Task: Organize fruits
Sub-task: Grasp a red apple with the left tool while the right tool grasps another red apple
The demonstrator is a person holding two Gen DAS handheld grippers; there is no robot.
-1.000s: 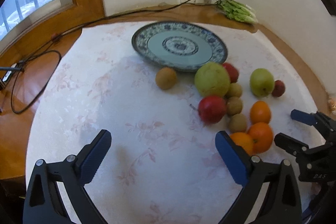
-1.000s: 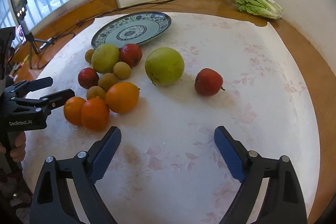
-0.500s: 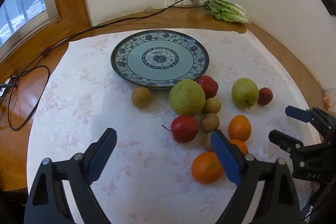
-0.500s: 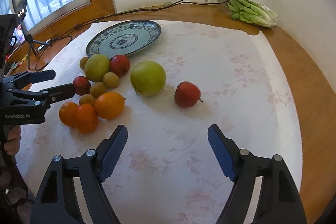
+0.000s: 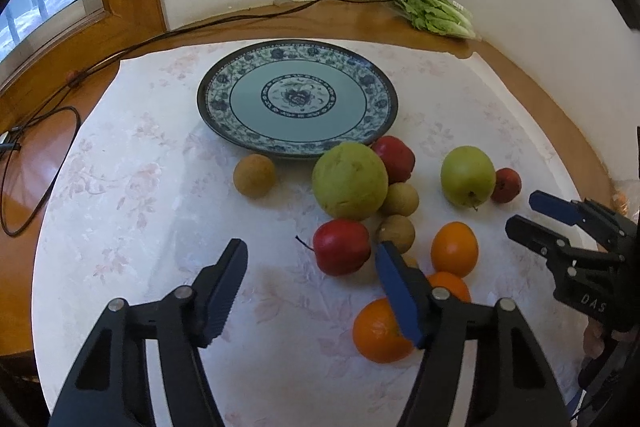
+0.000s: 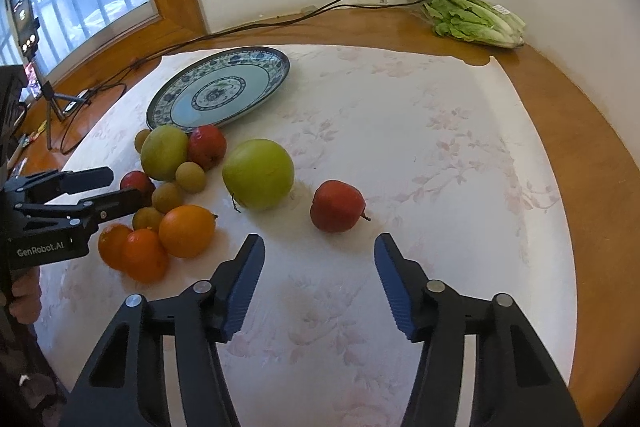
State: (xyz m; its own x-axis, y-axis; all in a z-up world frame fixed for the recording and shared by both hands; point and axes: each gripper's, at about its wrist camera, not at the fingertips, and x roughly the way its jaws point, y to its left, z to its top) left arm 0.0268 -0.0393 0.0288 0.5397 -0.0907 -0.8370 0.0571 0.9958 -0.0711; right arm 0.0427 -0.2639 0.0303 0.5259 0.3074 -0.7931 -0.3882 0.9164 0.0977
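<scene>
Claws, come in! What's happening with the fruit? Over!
Left claw and right claw empty, both closing. All fruit on the cloth; plate bare. Red apple just ahead of right claw. Nothing blocking.

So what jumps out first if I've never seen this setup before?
Probably the blue patterned plate, bare at the back of the white tablecloth, with the loose fruit clustered just in front of it: oranges, green fruits and red ones. Two black handheld grippers, left gripper and right gripper, reach in, jaws closing on nothing.
</scene>
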